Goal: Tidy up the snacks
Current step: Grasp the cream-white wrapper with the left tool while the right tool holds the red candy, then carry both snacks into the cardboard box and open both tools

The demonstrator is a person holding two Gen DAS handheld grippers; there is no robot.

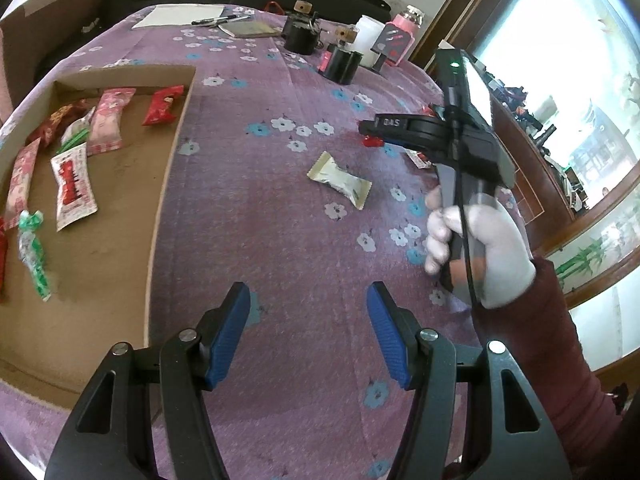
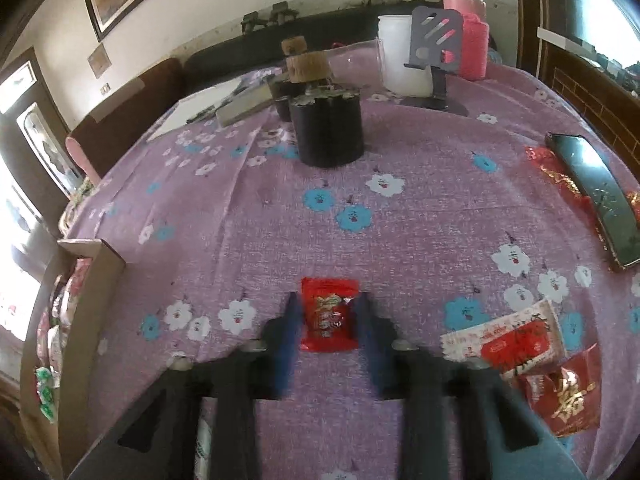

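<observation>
We see a small red candy packet (image 2: 329, 315) lying flat on the purple flowered tablecloth (image 2: 420, 216), and we take it as our landmark. It sits between the two blue-padded fingers of the right gripper (image 2: 328, 308), which stand spread on either side of it; the view is blurred, so we cannot tell whether the pads touch the wrapper. To the right of the red packet, well apart from it, lie a white-and-red snack wrapper (image 2: 506, 340) and, partly under that one's near end, a red foil packet with gold lettering (image 2: 564, 400). Farther right of the landmark a dark phone (image 2: 596, 196) rests on another red packet. Beyond the landmark stands a black cylindrical holder (image 2: 327, 130), and past it a pink flask (image 2: 468, 24).

To the left of the red packet is a cardboard box (image 1: 176, 168) holding several snacks: pink wrappers (image 1: 107, 120), a red one (image 1: 162, 105), a white-and-red one (image 1: 74, 186) and a green-and-white candy (image 1: 34, 252). Between the box and the landmark a cream pillow-shaped candy (image 1: 340, 180) lies alone on the cloth.

The left gripper (image 1: 308, 332) hangs over bare cloth near the box's corner, its jaws wide apart and holding nothing. A white-gloved hand (image 1: 476, 252) grips the right tool's handle.
</observation>
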